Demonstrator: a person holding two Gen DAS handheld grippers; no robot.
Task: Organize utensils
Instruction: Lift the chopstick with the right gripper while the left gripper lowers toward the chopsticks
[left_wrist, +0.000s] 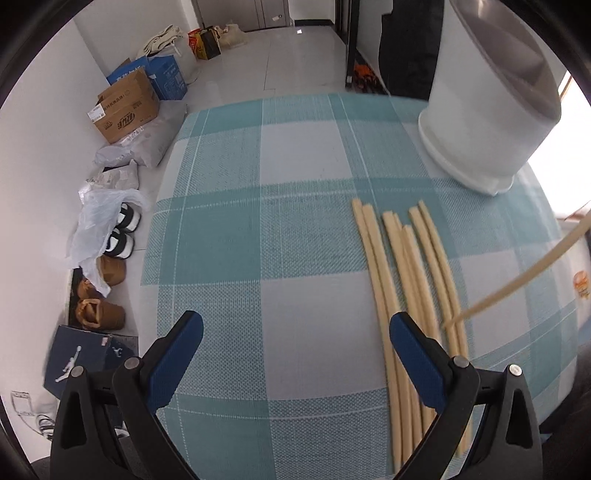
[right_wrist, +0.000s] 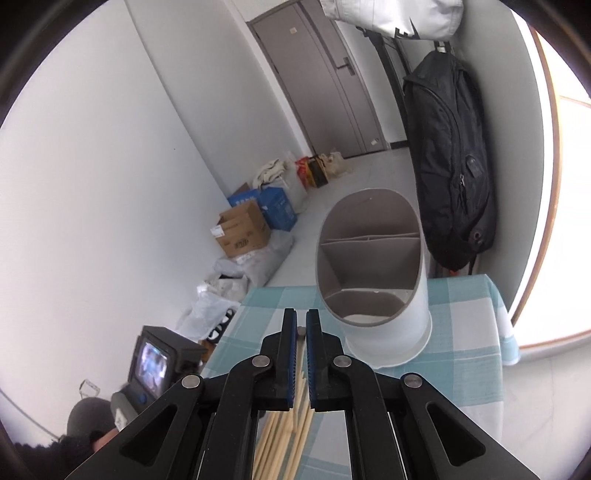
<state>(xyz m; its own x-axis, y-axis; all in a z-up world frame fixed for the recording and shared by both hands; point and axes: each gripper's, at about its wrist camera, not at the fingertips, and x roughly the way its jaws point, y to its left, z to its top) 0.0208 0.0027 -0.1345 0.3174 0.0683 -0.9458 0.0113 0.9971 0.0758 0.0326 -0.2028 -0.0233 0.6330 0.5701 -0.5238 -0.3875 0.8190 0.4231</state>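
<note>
Several pale wooden chopsticks (left_wrist: 410, 291) lie side by side on the teal checked tablecloth (left_wrist: 295, 229). My left gripper (left_wrist: 295, 332) is open and empty low over the cloth, its right finger over the chopsticks. A white utensil holder (left_wrist: 491, 96) with grey dividers stands at the far right; it also shows in the right wrist view (right_wrist: 384, 295), just right of my right gripper (right_wrist: 301, 325). That gripper is shut on one chopstick (right_wrist: 300, 373), which also shows slanting in the left wrist view (left_wrist: 524, 277). More chopsticks (right_wrist: 280, 435) lie below it.
The table's left edge drops to a floor with cardboard boxes (left_wrist: 125, 110), bags and shoes (left_wrist: 122, 232). A black backpack (right_wrist: 450, 166) hangs behind the holder. A window is at the right. My left gripper's camera body (right_wrist: 155, 358) shows at lower left.
</note>
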